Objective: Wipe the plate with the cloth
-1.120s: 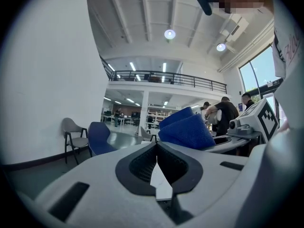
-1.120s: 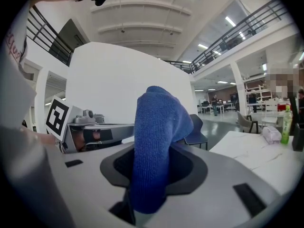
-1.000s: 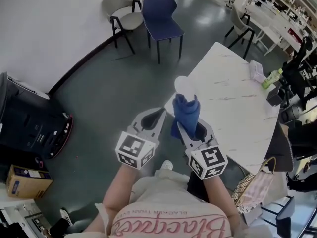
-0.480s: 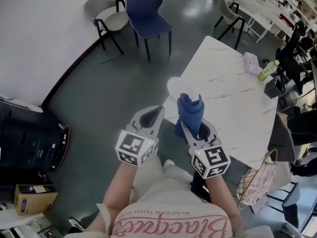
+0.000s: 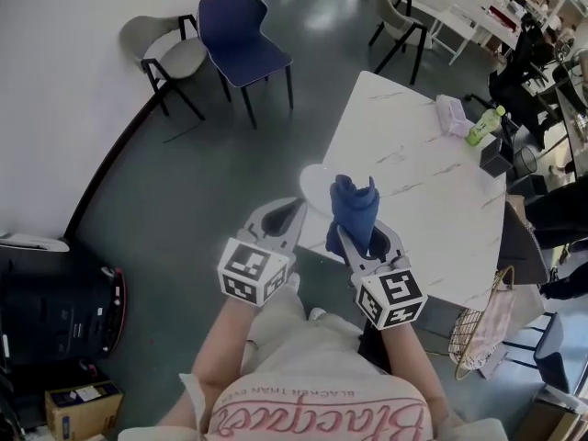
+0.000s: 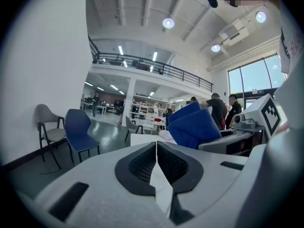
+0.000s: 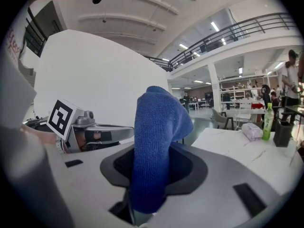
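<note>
A white plate (image 5: 315,183) lies at the near left corner of the white marble table (image 5: 432,200), partly hidden behind a blue cloth (image 5: 354,205). My right gripper (image 5: 355,231) is shut on that cloth, which stands up out of the jaws in the right gripper view as a folded blue cloth (image 7: 154,146). My left gripper (image 5: 298,209) is shut with nothing in it, level with the right one and just left of it, short of the table's edge. From the left gripper (image 6: 156,144) the blue cloth (image 6: 197,127) shows at the right.
A green bottle (image 5: 485,125), a tissue pack (image 5: 450,113) and a dark holder (image 5: 496,159) stand at the table's far side. A blue chair (image 5: 241,30) and a grey chair (image 5: 165,49) are by the wall. A wire basket (image 5: 478,338) sits at the right, black equipment (image 5: 55,310) at the left.
Both grippers have moved forward toward the table with the cloth still held. The plate and table corner are now nearer; the chairs have slid to the left of the view.
</note>
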### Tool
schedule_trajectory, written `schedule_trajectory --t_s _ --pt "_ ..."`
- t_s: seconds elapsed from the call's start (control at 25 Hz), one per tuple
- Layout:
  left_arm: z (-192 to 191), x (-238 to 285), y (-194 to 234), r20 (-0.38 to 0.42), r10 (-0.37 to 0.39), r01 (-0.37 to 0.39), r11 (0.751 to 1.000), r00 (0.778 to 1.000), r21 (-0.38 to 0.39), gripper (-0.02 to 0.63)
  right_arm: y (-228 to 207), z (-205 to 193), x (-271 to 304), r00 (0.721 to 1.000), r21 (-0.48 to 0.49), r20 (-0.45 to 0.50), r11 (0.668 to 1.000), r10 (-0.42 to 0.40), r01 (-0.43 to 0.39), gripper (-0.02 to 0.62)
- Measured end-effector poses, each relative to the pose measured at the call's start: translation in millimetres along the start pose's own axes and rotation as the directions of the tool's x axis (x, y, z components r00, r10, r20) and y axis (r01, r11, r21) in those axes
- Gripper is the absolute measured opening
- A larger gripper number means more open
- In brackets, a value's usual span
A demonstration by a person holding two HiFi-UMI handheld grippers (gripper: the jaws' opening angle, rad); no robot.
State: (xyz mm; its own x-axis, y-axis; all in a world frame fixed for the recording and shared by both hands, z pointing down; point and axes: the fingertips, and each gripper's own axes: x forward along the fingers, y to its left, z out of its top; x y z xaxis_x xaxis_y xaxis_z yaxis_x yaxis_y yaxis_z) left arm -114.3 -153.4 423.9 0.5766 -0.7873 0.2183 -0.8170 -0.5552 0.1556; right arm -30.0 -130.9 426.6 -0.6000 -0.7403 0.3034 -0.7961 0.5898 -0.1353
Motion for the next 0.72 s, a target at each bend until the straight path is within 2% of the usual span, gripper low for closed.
schedule_trajectory --t_s 0.4,0.72 --pt "-13 31 50 -0.082 -0.081 0.075 0.995 0.993 -0.072 0.005 -8 5 51 0.996 0.004 -0.018 0.996 -0.085 0.085 0.137" --pt "-20 61 57 -0.107 -0.126 0.115 0.988 0.986 -0.103 0.015 -29 -2 67 0.993 0.002 -0.061 0.995 -0.096 0.097 0.137"
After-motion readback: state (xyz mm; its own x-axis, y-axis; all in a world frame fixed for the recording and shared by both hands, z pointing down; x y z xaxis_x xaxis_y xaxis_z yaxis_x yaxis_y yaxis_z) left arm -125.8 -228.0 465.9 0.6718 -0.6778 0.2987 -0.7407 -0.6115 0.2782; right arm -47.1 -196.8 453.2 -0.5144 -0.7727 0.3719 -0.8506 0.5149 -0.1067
